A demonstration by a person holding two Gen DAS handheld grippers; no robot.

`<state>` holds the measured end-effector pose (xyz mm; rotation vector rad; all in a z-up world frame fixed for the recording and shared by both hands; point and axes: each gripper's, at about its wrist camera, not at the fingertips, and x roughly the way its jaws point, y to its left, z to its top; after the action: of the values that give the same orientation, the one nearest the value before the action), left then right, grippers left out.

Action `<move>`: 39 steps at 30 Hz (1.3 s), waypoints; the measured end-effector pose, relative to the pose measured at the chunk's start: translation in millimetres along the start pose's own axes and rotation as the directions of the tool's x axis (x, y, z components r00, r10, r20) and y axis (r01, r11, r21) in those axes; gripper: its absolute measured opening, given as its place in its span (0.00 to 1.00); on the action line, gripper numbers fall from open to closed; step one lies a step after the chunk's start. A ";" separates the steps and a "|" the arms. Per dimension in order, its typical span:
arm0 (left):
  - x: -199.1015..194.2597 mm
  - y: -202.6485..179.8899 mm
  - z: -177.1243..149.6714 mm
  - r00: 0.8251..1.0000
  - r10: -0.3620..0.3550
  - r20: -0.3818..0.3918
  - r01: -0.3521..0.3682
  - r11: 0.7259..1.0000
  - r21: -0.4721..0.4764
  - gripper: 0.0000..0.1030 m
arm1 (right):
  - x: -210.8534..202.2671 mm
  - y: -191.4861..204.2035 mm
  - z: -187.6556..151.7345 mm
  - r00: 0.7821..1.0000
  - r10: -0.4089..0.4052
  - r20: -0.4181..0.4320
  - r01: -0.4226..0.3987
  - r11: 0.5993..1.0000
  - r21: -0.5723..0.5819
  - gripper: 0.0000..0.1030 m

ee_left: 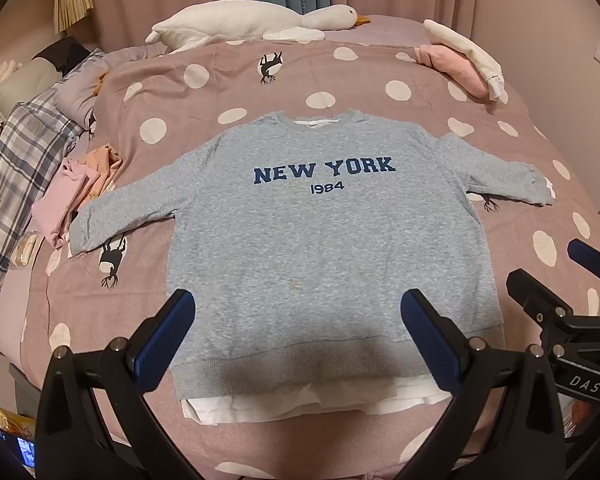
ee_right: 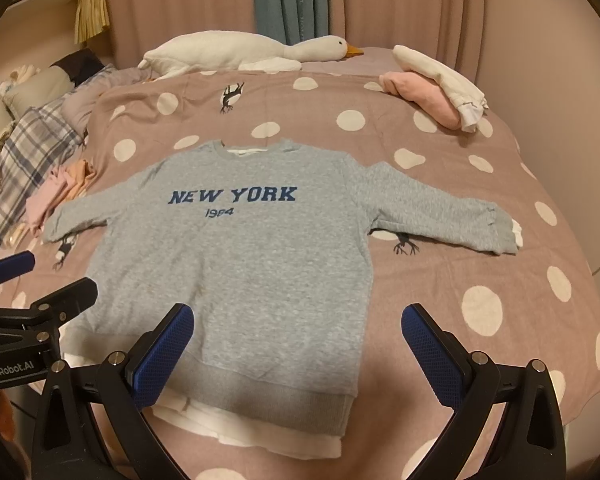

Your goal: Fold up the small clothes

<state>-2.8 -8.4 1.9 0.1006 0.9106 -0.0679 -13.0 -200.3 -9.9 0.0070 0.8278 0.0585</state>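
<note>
The grey sweatshirt (ee_left: 320, 240) lies flat and face up in the middle of the spotted bedspread (ee_left: 380, 80), sleeves spread to each side, probably smoothed out so a fold can begin. Its long axis runs from the ribbed hem, nearest both cameras, to the collar, which points toward the plush goose (ee_left: 260, 24) at the far edge. A white layer peeks out below the hem. The left gripper (ee_left: 298, 336) hangs above the hem, released, holding nothing; the right gripper (ee_right: 298, 340) hangs above the sweatshirt's right hem corner, likewise spread wide. Folded clothes (ee_left: 80, 192) lie beside the left sleeve.
</note>
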 end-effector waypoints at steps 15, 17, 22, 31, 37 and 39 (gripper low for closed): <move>0.1 -1.7 1.0 1.000 -0.001 0.002 0.001 1.000 0.005 1.00 | -0.2 0.3 0.4 1.000 0.001 0.000 -0.001 1.000 0.000 1.00; 0.0 -1.6 1.1 1.000 0.000 0.001 0.000 1.000 0.004 1.00 | -0.3 0.4 0.3 1.000 0.002 0.001 -0.002 1.000 0.001 1.00; 0.2 -2.8 0.8 1.000 0.000 0.000 0.000 1.000 0.005 1.00 | 0.0 0.1 0.0 1.000 0.003 0.001 -0.003 1.000 0.000 1.00; 1.2 -3.4 -1.8 1.000 0.000 -0.005 0.000 1.000 0.007 1.00 | -0.2 0.7 -0.3 1.000 0.005 0.000 -0.005 1.000 0.000 1.00; 1.4 -3.1 -2.2 1.000 0.000 -0.006 0.000 1.000 0.008 1.00 | -0.5 1.3 -0.7 1.000 0.005 0.000 -0.005 1.000 0.001 1.00; 1.4 -3.2 -2.2 1.000 0.000 -0.006 0.000 1.000 0.007 1.00 | -0.5 1.4 -0.8 1.000 0.004 0.001 -0.004 1.000 0.001 1.00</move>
<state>-4.0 -11.3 -0.7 0.1076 0.9162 -0.0711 -14.0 -198.9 -10.1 0.0095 0.8266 0.0623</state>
